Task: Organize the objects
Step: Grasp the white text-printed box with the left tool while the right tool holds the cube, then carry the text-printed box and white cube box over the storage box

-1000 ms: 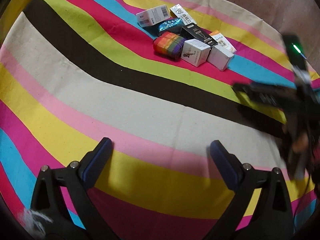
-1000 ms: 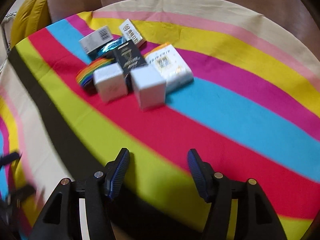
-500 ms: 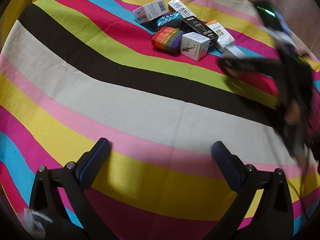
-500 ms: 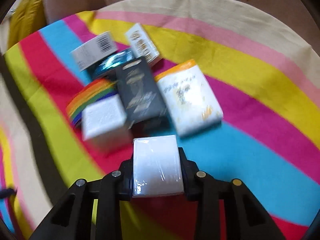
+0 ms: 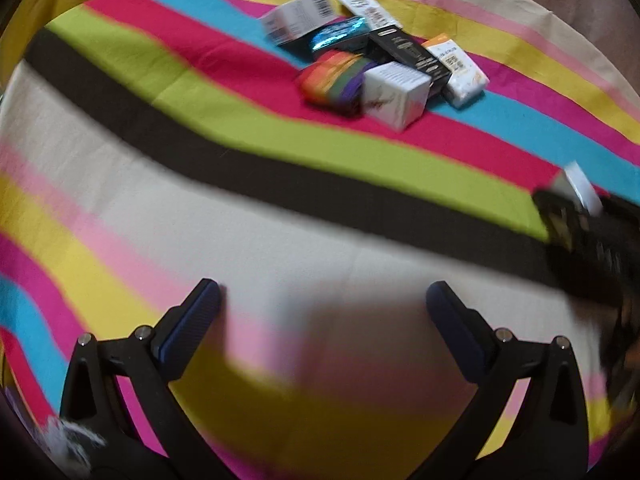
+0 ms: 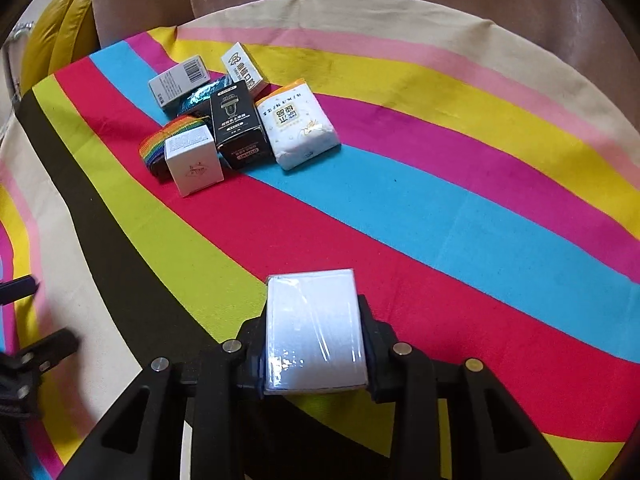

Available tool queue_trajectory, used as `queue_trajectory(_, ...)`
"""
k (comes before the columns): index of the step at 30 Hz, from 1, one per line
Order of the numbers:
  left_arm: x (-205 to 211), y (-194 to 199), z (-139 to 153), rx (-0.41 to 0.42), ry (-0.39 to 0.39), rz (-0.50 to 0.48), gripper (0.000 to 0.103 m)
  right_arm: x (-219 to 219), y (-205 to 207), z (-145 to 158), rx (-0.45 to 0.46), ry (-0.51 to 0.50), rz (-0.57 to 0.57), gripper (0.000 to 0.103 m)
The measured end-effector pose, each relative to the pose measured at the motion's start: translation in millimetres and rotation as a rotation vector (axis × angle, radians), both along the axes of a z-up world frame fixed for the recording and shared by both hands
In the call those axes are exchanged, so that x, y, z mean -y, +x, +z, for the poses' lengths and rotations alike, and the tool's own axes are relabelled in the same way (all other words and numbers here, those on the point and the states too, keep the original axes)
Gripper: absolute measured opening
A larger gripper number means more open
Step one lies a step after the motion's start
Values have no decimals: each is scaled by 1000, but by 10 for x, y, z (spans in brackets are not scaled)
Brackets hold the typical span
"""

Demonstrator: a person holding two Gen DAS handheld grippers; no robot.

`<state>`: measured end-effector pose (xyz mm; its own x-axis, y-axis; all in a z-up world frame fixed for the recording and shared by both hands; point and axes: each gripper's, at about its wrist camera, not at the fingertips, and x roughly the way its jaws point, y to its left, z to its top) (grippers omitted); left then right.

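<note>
Right tongs [image 6: 316, 356] pinch one small white box [image 6: 314, 330] above the near striped surface [image 6: 440, 216], my left tongs [image 5: 320, 320] are spread and empty, so I judge the far pile [image 6: 236, 120] still waits for sorting.

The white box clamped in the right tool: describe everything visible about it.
The small white rectangular box wrapped in clear glossy film looks like cardboard, its top face blank and catching glare near the lower edge. It sits roughly level between the right tool, whose two black pads press its left and right sides. It is held above the striped cloth, well apart from the pile of boxes. The left wrist view shows only a blurred corner of it.
</note>
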<state>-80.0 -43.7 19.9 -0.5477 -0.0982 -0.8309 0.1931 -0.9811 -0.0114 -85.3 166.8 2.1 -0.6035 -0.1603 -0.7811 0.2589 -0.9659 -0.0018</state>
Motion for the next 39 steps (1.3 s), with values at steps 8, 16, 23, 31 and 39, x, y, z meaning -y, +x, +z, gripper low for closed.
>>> queue_trajectory(8,-261,-1230,-27,-1,0,62,103,-6,-18,21,5,-12,-4,36)
queue_trajectory(16,-194,-1349,29,-57,-3,54,57,-13,-42,-7,9,-24,-4,36)
queue_trajectory(23,-195,-125,46,-77,15,-142,44,-3,-42,-9,9,-26,-4,36)
queue_trajectory(31,-10,297,51,-72,46,-132,85,5,-58,-1,8,-22,-4,36)
queue_trajectory(39,21,489,51,-36,39,-60,93,-4,-59,-5,7,-23,-4,36)
